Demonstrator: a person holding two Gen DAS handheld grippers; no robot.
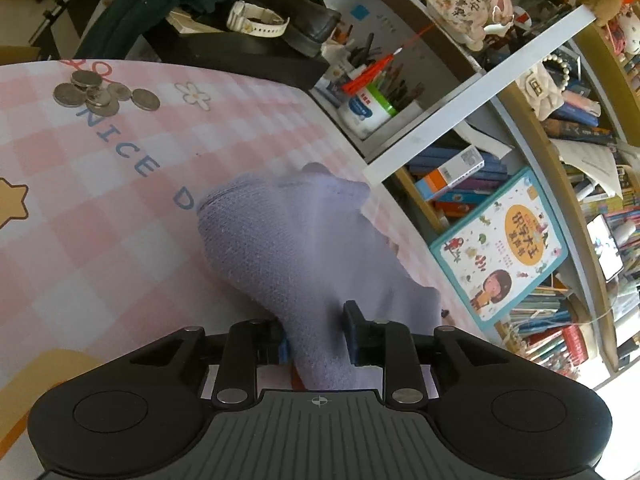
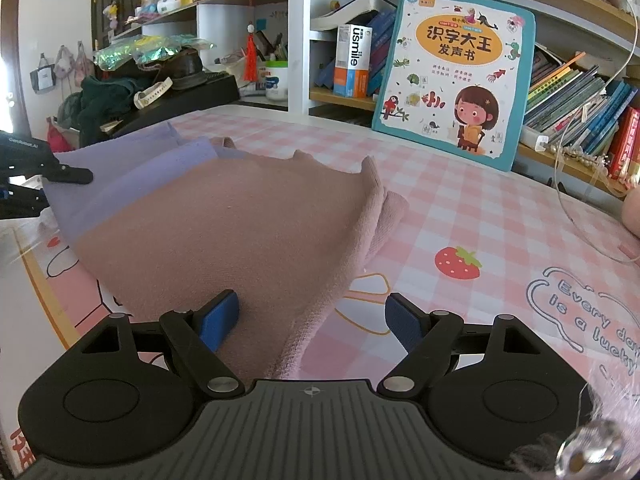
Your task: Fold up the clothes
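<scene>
A lavender knitted cloth (image 1: 304, 248) lies bunched on the pink checked mat (image 1: 100, 208). My left gripper (image 1: 316, 334) is shut on its near end. In the right wrist view the same lavender cloth (image 2: 120, 176) lies at the left, partly under a dusty pink knitted cloth (image 2: 240, 232) spread on the mat (image 2: 460, 208). My right gripper (image 2: 312, 320) is open, its left pad (image 2: 220, 318) resting on the pink cloth's near part, its right pad over bare mat. The left gripper's body (image 2: 36, 176) shows at the far left edge.
Several coins (image 1: 104, 94) lie on the mat's far left. A children's book (image 2: 456, 76) leans against the bookshelf behind the table. A black tray with a shoe and a watch (image 1: 260, 20) sits at the back. A strawberry print (image 2: 458, 263) marks the mat.
</scene>
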